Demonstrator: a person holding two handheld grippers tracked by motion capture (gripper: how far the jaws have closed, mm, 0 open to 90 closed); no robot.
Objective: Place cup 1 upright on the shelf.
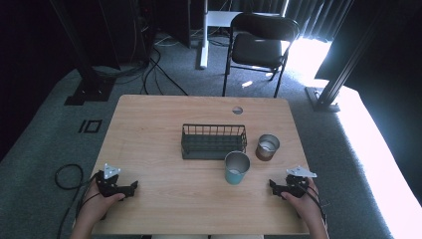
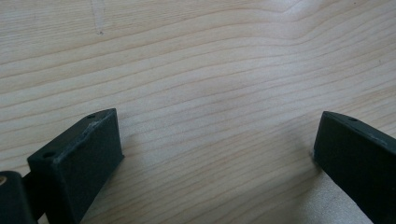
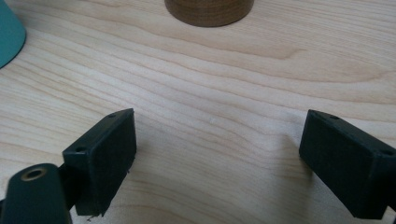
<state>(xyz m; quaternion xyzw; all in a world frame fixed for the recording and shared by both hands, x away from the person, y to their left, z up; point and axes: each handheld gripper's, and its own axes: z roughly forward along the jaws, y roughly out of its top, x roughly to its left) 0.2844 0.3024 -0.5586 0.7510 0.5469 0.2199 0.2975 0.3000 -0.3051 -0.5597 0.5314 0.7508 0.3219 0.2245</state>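
A black wire basket (image 1: 213, 141) stands at the middle of the wooden table (image 1: 164, 114). Right of it is a brown cup (image 1: 267, 147) with a metal inside, its base (image 3: 209, 10) at the top of the right gripper view. A teal cup (image 1: 236, 168) stands in front of the basket, and its edge (image 3: 9, 35) shows in the right gripper view. My left gripper (image 1: 130, 188) rests near the front left edge, open, with bare wood between its jaws (image 2: 217, 144). My right gripper (image 1: 273, 186) rests near the front right, open on nothing (image 3: 217, 144), right of the teal cup.
A black folding chair (image 1: 259, 45) stands beyond the table's far edge. A round cable hole (image 1: 237, 110) sits near the far edge. Cables lie on the grey carpet (image 1: 67, 177) at the left. Black frame legs (image 1: 87, 74) stand at both far corners.
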